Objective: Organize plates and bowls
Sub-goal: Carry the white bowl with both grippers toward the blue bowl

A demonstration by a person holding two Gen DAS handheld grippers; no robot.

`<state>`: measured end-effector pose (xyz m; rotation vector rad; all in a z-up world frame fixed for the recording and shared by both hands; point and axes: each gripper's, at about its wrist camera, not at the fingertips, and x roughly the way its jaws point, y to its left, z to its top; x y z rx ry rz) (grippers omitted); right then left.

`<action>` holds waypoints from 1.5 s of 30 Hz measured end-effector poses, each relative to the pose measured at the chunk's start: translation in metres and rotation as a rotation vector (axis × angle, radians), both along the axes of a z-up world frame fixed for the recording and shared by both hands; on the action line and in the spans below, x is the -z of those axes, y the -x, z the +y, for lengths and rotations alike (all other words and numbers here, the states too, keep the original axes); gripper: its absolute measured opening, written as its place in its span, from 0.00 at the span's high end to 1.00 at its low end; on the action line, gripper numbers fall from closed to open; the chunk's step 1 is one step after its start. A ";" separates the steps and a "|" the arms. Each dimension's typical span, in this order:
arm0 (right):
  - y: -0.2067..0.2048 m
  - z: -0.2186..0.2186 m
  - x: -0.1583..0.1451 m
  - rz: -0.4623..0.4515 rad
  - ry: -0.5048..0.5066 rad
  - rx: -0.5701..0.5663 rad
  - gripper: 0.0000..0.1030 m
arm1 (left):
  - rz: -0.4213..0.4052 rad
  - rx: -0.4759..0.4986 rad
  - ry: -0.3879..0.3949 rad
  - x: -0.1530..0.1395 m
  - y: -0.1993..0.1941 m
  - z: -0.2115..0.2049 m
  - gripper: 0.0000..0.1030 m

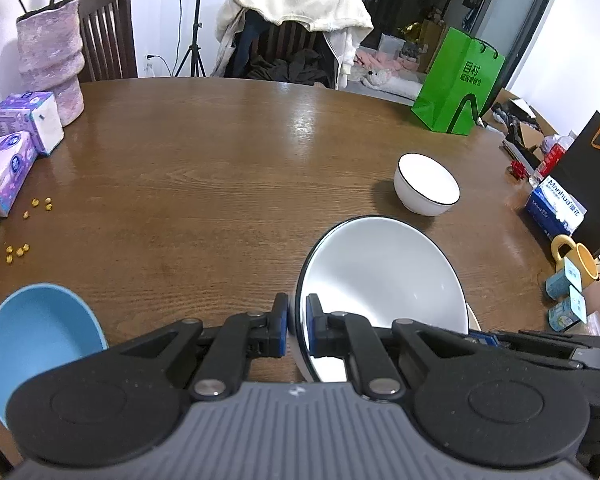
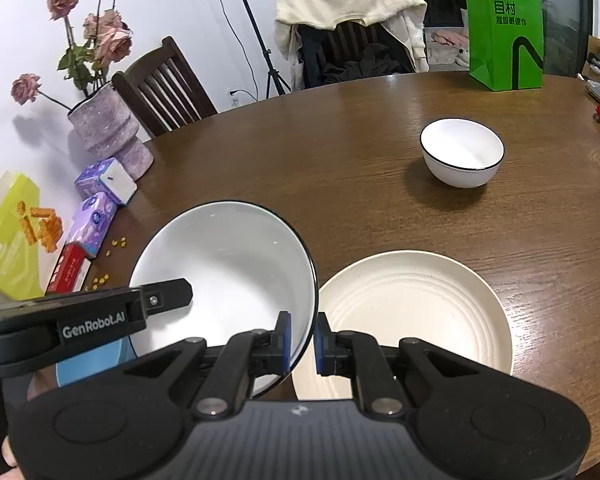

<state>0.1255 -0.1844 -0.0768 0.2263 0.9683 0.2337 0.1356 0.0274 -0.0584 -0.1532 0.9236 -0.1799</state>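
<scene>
A large white bowl with a dark rim [image 1: 380, 280] [image 2: 228, 272] is held above the table between both grippers. My left gripper [image 1: 297, 326] is shut on its left rim. My right gripper [image 2: 302, 342] is shut on its right rim. A cream ridged plate [image 2: 416, 312] lies on the table just right of the bowl. A small white bowl with a dark rim [image 1: 426, 189] [image 2: 462, 152] stands farther back on the right. A blue bowl [image 1: 36, 332] sits at the near left; a sliver shows in the right wrist view [image 2: 88, 368].
A wooden table [image 1: 220, 160] carries a purple vase [image 1: 54, 60], tissue packs [image 1: 16, 148], small yellow bits [image 1: 18, 250], a green bag [image 1: 458, 80], a yellow mug [image 1: 576, 260] and boxes along the right edge. Chairs stand behind.
</scene>
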 end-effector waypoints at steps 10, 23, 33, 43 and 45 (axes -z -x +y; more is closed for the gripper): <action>0.017 -0.015 -0.008 -0.017 0.006 -0.091 0.89 | -0.014 -0.082 0.007 -0.005 0.029 -0.014 0.91; 0.033 -0.029 -0.014 -0.043 0.021 -0.212 0.89 | -0.031 -0.179 0.016 -0.009 0.066 -0.027 0.90; 0.045 -0.024 -0.014 -0.051 0.023 -0.236 0.89 | -0.033 -0.189 0.005 -0.007 0.082 -0.020 0.90; 0.056 0.004 -0.014 -0.046 0.022 -0.259 0.89 | -0.030 -0.215 0.011 -0.008 0.095 0.012 0.90; 0.057 0.011 -0.014 -0.043 0.021 -0.265 0.89 | -0.029 -0.220 0.012 -0.008 0.097 0.019 0.90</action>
